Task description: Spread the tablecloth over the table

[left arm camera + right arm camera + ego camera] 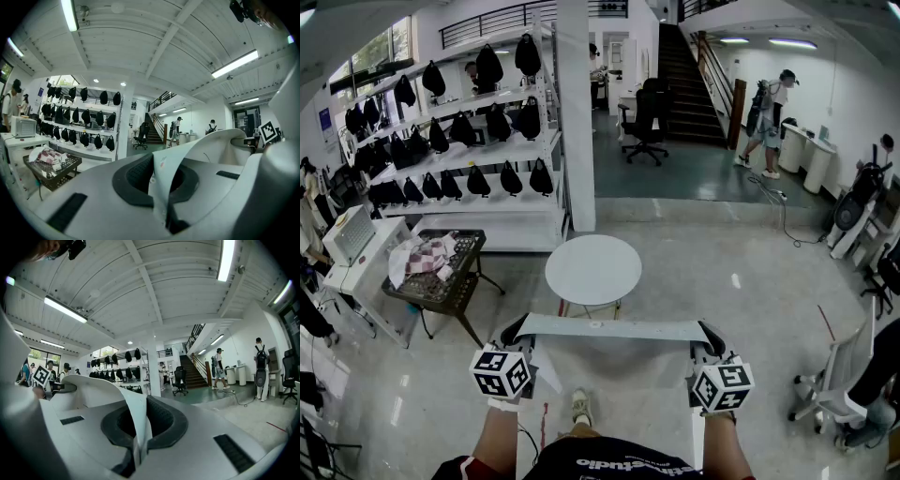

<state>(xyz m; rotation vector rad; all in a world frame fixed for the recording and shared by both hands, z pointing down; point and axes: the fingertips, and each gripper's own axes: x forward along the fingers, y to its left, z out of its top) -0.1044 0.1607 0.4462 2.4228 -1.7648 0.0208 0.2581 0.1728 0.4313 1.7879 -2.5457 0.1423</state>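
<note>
From the head view, I have the tablecloth (pixel 609 328) stretched as a taut white band between the two claws. The left gripper (pixel 517 334) pinches one end and the right gripper (pixel 709 337) the other. Both point level and forward. The round table (pixel 592 269) stands ahead with its top bare. The cloth hangs in the air short of the table's near edge and does not touch it. The rest of the cloth drops from the band toward my legs, and I cannot see how far it reaches.

In the left gripper view, the jaws are pressed together on a fold of the cloth (pixel 161 168). From there the cloth arches away toward the other claw, whose marker cube shows at the far right. Nothing else sits between the pads.

In the right gripper view, it is the same picture mirrored. The jaws are clamped on a thin fold of the cloth (pixel 138 425), which sweeps off to the left.

I judge this as the carry-and-approach step. The cloth is gripped and opened out, but none of it is laid yet. The next move calls for lifting both claws together, carrying the band over the top to the table's far edge, and lowering it evenly. The span must stay taut so the cloth lands centred, not bunched against the near edge.
</note>
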